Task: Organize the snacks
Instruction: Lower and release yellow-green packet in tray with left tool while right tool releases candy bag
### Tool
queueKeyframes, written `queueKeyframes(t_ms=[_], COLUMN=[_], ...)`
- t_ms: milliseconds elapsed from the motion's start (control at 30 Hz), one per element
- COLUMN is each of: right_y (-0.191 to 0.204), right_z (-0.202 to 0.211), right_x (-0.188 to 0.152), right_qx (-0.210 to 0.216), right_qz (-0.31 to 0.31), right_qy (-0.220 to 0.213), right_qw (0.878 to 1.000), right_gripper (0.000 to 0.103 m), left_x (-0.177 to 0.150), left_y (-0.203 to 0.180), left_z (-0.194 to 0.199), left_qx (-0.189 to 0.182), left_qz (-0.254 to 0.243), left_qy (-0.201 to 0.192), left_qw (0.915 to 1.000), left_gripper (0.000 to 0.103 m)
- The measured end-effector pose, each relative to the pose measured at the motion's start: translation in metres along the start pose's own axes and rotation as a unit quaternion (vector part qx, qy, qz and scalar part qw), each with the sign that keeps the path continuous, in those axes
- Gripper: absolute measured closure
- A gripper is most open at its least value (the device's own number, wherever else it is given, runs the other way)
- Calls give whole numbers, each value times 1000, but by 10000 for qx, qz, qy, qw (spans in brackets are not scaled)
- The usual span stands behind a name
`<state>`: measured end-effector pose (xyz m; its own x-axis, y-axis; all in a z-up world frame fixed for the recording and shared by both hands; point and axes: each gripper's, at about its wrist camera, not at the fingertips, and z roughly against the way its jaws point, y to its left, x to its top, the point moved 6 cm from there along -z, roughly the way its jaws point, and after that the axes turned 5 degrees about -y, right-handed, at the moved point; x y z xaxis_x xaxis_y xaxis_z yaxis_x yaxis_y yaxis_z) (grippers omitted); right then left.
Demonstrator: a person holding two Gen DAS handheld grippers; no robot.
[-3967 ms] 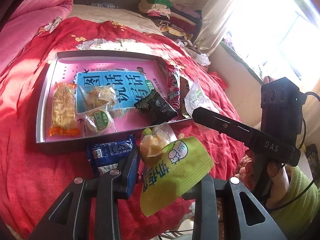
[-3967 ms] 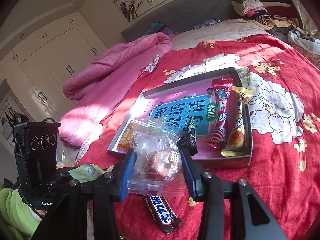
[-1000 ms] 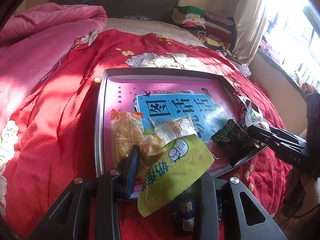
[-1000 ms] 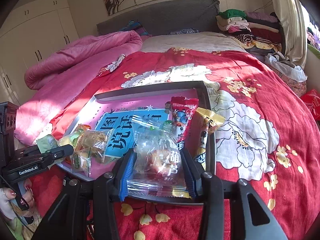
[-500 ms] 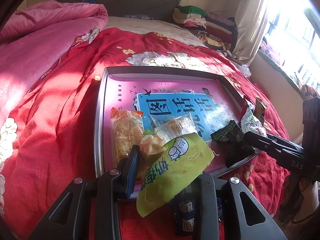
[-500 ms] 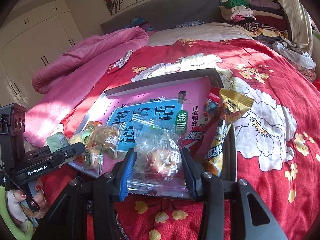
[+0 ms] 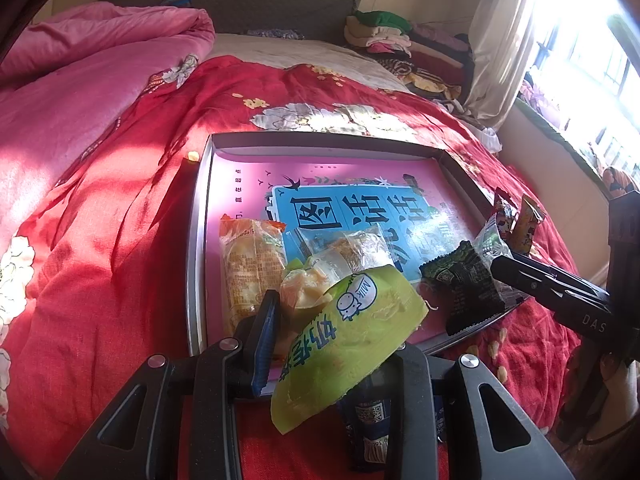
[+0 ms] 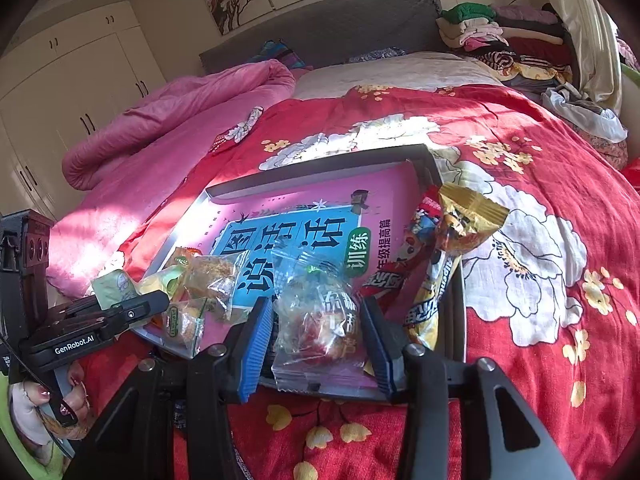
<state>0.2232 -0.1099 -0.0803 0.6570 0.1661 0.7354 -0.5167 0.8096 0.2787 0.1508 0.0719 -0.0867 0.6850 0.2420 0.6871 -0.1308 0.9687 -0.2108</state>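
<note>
A grey tray point(image 7: 198, 248) with a pink and blue book point(image 7: 344, 208) in it lies on the red bedspread; it also shows in the right wrist view point(image 8: 320, 168). My left gripper point(image 7: 336, 328) is shut on a green snack packet point(image 7: 352, 332), held over the tray's near edge. My right gripper point(image 8: 316, 320) is shut on a clear packet of red sweets point(image 8: 320, 320), over the tray's near right part. In the tray lie an orange packet point(image 7: 250, 268), a clear cake packet point(image 7: 348, 246), a dark green packet point(image 7: 464, 284) and two long packets point(image 8: 436, 264) at the right rim.
A blue packet point(image 7: 372, 424) lies on the bedspread below my left gripper. A pink quilt point(image 8: 172, 112) is bunched at the left. Folded clothes point(image 8: 500, 44) are piled by the headboard. The window and curtain point(image 7: 500, 40) are at the right.
Both grippers have kept their packets and shifted slightly over the tray. The two long packets at the tray's right rim now stand higher and nearer in the right wrist view.
</note>
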Motion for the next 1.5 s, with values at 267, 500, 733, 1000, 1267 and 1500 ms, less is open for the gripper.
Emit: queueKeyframes(t_ms=[267, 500, 733, 1000, 1267, 1500], right_y=[5, 14, 18, 15, 16, 17], right_z=[5, 1, 2, 9, 15, 14], right_x=[2, -5, -4, 0, 5, 3], right_qx=[16, 195, 243, 219, 126, 121], right_qz=[79, 91, 151, 114, 215, 257], right_qy=[-80, 79, 29, -74, -212, -175], right_qw=[9999, 9997, 9996, 9997, 9995, 9994], right_gripper=[57, 57, 57, 57, 57, 57], left_x=[0, 0, 0, 1, 1, 3], left_y=[0, -1, -1, -7, -8, -9], left_z=[1, -1, -2, 0, 0, -2], left_qx=[-12, -83, -137, -171, -188, -198], left_qz=[6, 30, 50, -67, -50, -72], left_qy=[1, 15, 23, -13, -9, -17], left_qw=[10000, 10000, 9999, 9998, 9998, 9998], left_gripper=[69, 69, 69, 69, 69, 69])
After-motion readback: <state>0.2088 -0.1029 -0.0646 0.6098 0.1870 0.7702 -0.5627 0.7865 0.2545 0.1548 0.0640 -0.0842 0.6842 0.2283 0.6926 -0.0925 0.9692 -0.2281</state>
